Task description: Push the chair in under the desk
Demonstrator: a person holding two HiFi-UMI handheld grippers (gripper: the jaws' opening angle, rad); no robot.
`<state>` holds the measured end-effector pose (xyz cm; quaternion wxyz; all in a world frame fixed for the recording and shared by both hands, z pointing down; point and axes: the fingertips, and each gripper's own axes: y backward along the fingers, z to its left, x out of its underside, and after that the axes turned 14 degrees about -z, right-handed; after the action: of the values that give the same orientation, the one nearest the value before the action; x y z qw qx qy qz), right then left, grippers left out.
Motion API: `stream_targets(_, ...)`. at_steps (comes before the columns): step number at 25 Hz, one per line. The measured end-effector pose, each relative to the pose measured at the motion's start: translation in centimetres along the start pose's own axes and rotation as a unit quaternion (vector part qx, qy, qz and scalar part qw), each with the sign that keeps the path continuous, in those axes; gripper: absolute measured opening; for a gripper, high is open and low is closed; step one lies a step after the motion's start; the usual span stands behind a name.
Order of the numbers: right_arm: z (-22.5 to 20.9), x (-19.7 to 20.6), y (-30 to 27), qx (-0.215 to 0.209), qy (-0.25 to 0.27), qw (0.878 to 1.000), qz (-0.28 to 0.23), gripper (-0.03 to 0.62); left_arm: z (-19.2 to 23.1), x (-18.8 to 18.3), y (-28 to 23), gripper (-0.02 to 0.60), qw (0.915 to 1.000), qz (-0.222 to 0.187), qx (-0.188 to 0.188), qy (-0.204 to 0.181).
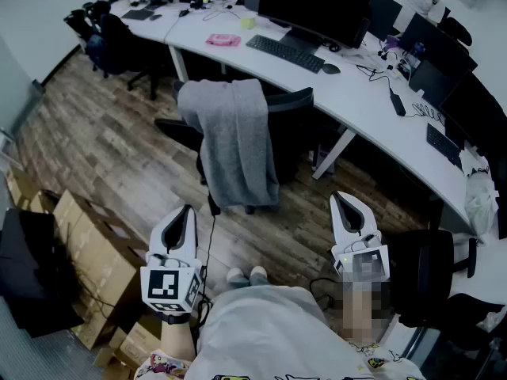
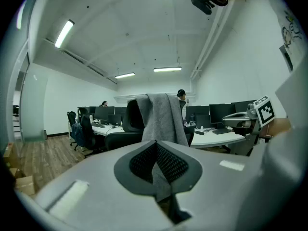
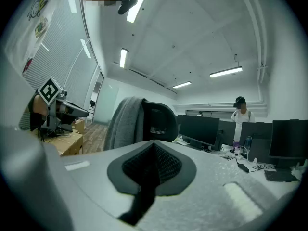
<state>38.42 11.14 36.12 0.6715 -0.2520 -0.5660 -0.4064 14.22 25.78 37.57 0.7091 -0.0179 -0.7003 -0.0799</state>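
Observation:
A black office chair (image 1: pixel 273 129) stands on the wood floor, partly out from the long white desk (image 1: pixel 356 93). A grey garment (image 1: pixel 234 137) hangs over its backrest. The same chair (image 2: pixel 130 121) with the grey garment (image 2: pixel 161 117) shows ahead in the left gripper view, and the chair (image 3: pixel 156 121) again in the right gripper view. My left gripper (image 1: pixel 188 210) is shut and empty, short of the chair at its lower left. My right gripper (image 1: pixel 343 197) is shut and empty too, at the chair's lower right. Neither touches the chair.
Cardboard boxes (image 1: pixel 87 252) sit on the floor at the left. A second black chair (image 1: pixel 432 279) stands close to my right gripper. Monitors (image 1: pixel 313 6), a keyboard (image 1: pixel 285 52) and cables cover the desk. A person (image 3: pixel 239 117) stands beyond the desks.

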Motion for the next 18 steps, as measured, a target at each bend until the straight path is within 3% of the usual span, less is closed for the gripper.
stream_targets(10, -1.5, -0.1, 1.1, -0.002, -0.001, 1.000, -0.016, 0.003, -0.6, 0.3, 0.4, 0.038, 0.9994, -0.007, -0.014, -0.033)
stream_targets(18, -1.4, -0.3, 0.5, -0.043, 0.009, 0.999, -0.023, 0.091, 0.0, 0.0, 0.9, 0.092, 0.9978, 0.001, -0.027, -0.061)
